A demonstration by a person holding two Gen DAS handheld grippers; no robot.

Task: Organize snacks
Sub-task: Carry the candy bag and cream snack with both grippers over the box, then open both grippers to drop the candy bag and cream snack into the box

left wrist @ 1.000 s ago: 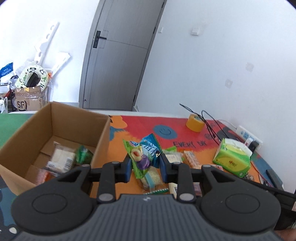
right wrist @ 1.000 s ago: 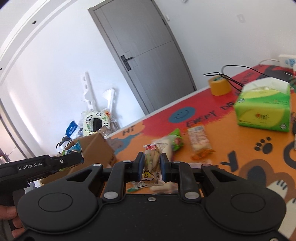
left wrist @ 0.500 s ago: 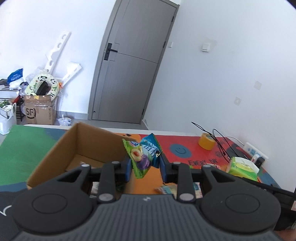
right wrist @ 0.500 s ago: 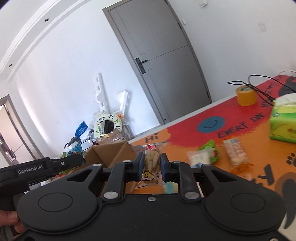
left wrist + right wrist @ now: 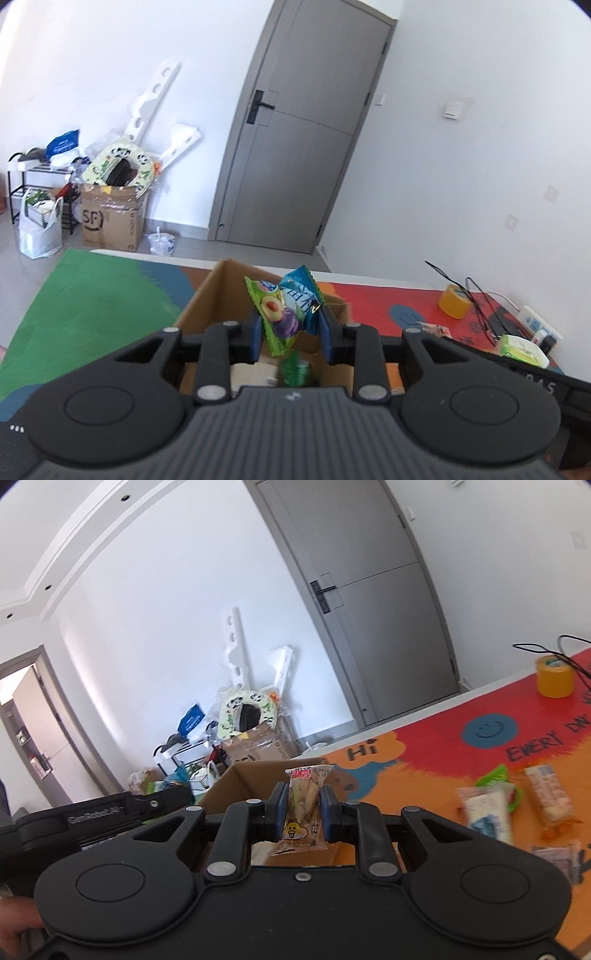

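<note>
My left gripper is shut on a green and blue plum candy packet and holds it over the open cardboard box. Inside the box lie a white packet and a green packet. My right gripper is shut on a clear packet of pale snack with a red label, held above the same box. Loose snacks lie on the colourful mat at right: a white packet, a green one and an orange-crumb bar.
A yellow tape roll, black cables, a green tissue pack and a power strip sit at the mat's right. The left gripper's body shows beside the box. Floor clutter and a grey door lie beyond.
Both grippers have swung left with their packets, from over the loose snacks on the mat to over the cardboard box. Both have stayed shut.
</note>
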